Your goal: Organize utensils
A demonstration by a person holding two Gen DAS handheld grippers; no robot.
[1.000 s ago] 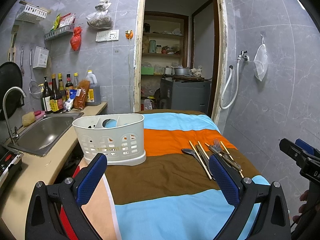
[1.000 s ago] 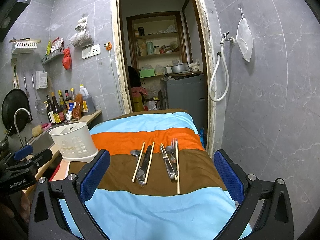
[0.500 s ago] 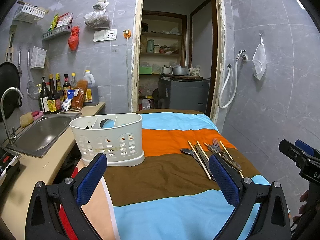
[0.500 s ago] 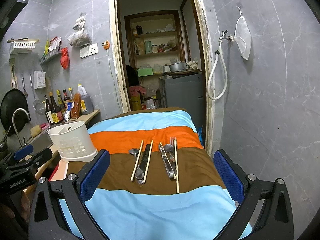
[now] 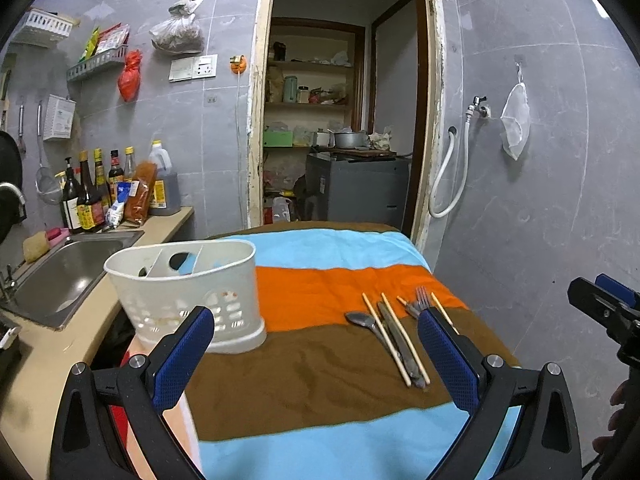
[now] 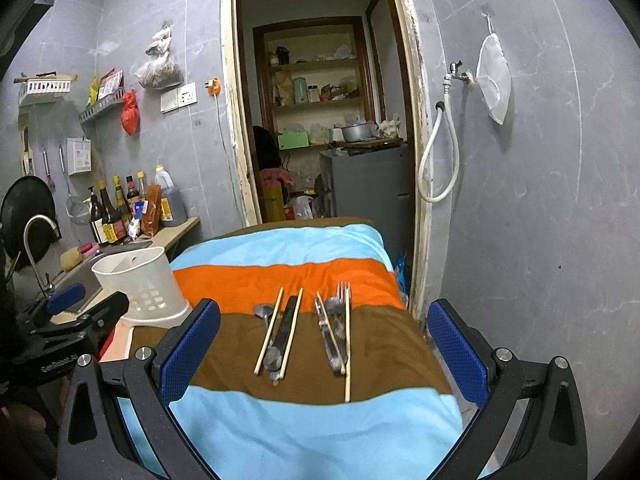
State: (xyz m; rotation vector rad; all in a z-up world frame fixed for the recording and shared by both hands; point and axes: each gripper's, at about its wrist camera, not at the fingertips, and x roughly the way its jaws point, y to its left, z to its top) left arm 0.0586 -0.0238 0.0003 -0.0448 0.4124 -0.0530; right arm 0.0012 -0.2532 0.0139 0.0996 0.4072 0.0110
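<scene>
Utensils (image 6: 304, 332) lie in a row on the striped bench (image 6: 320, 432) beside the caddy (image 5: 188, 288), ready for sorting, both tools gaping empty.

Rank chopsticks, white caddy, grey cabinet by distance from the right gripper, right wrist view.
From the right gripper:
1. Chopsticks, on the brown stripe right ahead.
2. White caddy, far left at the cloth's edge.
3. Grey cabinet, beyond the doorway.

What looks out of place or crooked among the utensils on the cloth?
Nothing is spilled or broken. One chopstick lies slanted across the metal pieces beside the fork, while the others lie nearly parallel. The white basket stands upright.
</scene>
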